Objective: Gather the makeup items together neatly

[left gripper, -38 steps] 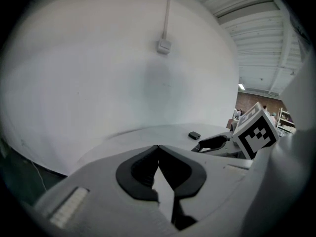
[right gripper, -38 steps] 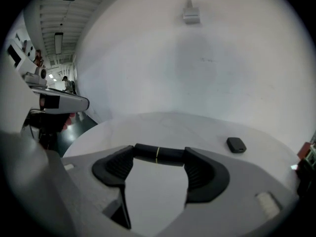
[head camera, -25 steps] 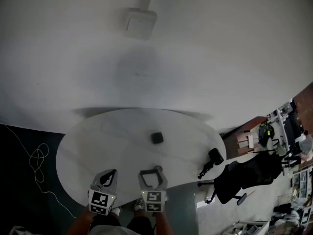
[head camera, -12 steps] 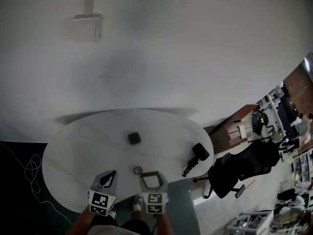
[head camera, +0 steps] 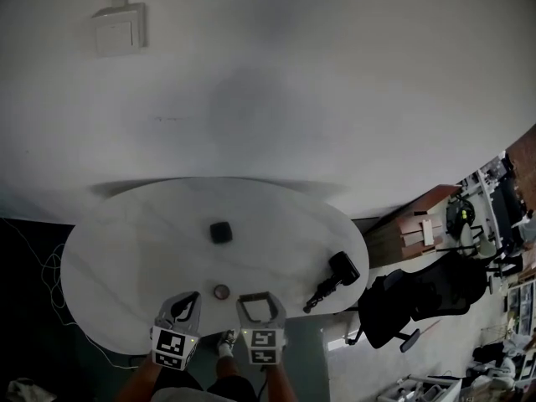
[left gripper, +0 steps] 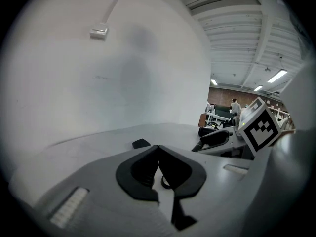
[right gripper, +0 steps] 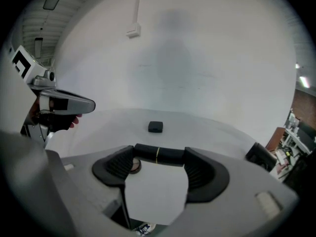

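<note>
On the round white table [head camera: 126, 249] a square black compact [head camera: 220, 232] [right gripper: 155, 127] [left gripper: 141, 143] lies near the middle. A small round item [head camera: 221, 291] [right gripper: 133, 166] sits close to the front edge, between my grippers. A long black item [head camera: 331, 276] [right gripper: 259, 154] lies at the table's right edge. Over that front edge my right gripper [head camera: 259, 298] [right gripper: 159, 163] is shut lengthwise on a black tube with a gold band [right gripper: 159, 154], which spans its two fingertips. My left gripper [head camera: 188, 300] [left gripper: 158, 149] is shut with nothing in it.
A black office chair [head camera: 427, 296] stands just right of the table, with desks and clutter behind it. A white cable [head camera: 50, 266] trails on the dark floor at left. A white box [head camera: 117, 28] is mounted on the wall behind. The person's shoes [head camera: 224, 342] show below the table edge.
The head view has swung, so the table's contents sit further left in it. The small round item has come into sight between the grippers. Both grippers keep their place and grip.
</note>
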### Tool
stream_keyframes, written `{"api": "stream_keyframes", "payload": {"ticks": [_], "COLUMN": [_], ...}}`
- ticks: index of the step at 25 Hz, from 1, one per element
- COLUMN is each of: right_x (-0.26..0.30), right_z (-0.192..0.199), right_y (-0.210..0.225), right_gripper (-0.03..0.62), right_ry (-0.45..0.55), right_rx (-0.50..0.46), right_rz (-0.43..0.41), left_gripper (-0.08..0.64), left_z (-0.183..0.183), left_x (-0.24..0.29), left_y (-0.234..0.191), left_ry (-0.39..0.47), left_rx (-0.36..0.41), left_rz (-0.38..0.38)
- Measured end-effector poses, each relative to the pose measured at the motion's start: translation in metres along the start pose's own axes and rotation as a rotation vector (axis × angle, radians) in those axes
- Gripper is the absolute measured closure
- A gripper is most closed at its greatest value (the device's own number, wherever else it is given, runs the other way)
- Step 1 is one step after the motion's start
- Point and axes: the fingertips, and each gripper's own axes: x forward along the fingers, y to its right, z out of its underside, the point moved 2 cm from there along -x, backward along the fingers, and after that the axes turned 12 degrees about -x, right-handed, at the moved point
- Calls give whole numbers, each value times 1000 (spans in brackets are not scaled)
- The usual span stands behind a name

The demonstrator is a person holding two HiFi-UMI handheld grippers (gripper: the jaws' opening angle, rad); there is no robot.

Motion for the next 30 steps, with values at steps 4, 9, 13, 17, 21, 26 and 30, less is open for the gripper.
{"api": "stream_keyframes", "payload": {"ticks": [4, 9, 13, 17, 21, 26, 30], "right_x": [21, 45, 58, 71, 77, 82, 81], "right_z": [18, 40, 51, 59, 67, 69, 68], "right_y": [0, -2, -4, -5, -4, -4, -4], "right_gripper": [267, 267, 267, 267, 267, 267, 267], "right_ry": [-17, -42, -55, -72, -86, -87, -89], "right_rx": [-2, 6, 21, 17, 22, 14, 5], "right_rz": [-39, -75, -93, -105, -104, -104, -97], "left_gripper": [549, 549, 549, 549, 549, 549, 549], "left_z": [8, 24, 34, 41, 48, 53, 52], "left_x": [10, 17, 20, 25, 27, 29, 31], "left_y": [-3, -13, -16, -17, -18, -20, -19], "left_ry": [-23, -48, -63, -74, -86, -97, -98], "left_rx": [-3, -19, -29, -39, -47, -57, -55], "left_rz": [-44, -99, -125, -136, -142, -152, -151]}}
